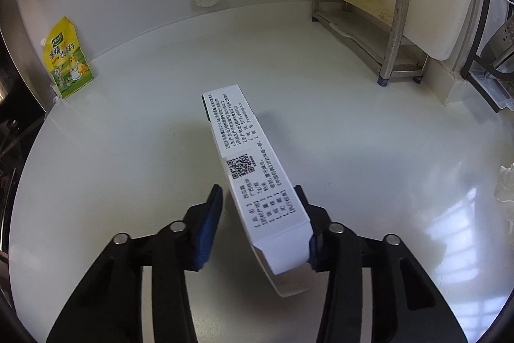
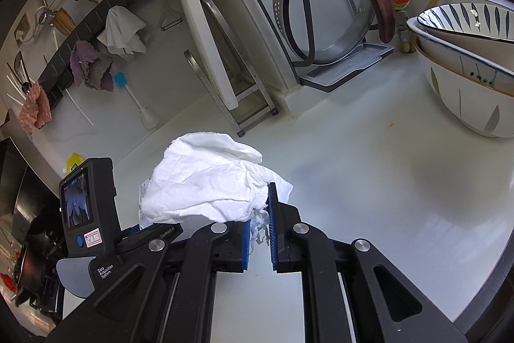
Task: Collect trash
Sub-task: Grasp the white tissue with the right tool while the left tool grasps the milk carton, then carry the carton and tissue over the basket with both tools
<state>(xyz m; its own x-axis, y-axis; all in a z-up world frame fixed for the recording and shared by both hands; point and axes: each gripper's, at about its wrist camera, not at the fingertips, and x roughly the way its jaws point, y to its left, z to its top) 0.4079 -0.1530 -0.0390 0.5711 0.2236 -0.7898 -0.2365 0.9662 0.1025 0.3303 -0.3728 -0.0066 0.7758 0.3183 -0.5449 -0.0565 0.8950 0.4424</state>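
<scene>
- The left gripper (image 1: 258,208) has the white carton (image 1: 257,182) between its jaws; the right pad touches it, the left pad stands off.
- The right gripper (image 2: 258,230) is clamped on crumpled tissue (image 2: 212,179) above the counter (image 2: 369,182).
- A yellow pouch (image 1: 69,60) leans against the far wall.

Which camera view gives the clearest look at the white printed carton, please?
The left wrist view: the white printed carton fills the centre, its text and QR code readable. The right wrist view shows only a sliver of it behind the crumpled white tissue.
</scene>
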